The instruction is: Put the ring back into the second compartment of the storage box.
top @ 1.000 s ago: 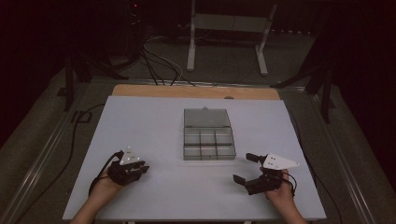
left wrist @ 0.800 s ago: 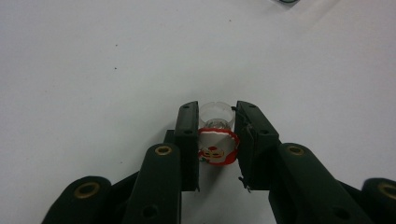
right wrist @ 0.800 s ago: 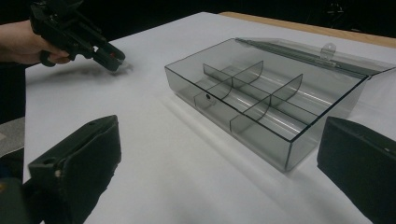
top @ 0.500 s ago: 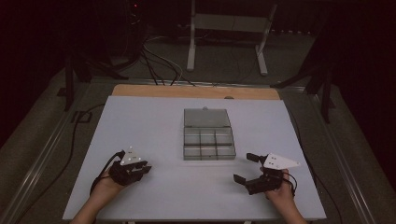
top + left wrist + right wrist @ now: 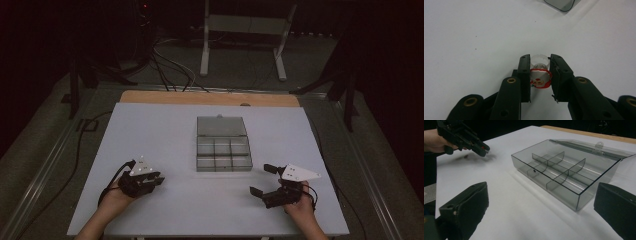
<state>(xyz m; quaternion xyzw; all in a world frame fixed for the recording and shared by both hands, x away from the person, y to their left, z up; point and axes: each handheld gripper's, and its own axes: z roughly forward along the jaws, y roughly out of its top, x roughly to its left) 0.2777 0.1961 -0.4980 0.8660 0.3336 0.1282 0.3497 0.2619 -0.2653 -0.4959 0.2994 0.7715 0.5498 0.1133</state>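
Already secured: the left gripper (image 5: 539, 75) clamps a small clear ring with a red Santa figure (image 5: 539, 79), low over the table (image 5: 165, 125), well to the front-left of the open compartment box (image 5: 223, 148). Its compartments look empty, so placement remains. The right gripper (image 5: 266, 181), jaws wide apart, waits front-right of the box.

text: none legible | ring (image 5: 539, 78): Santa picture, no lettering | box (image 5: 222, 144): unmarked
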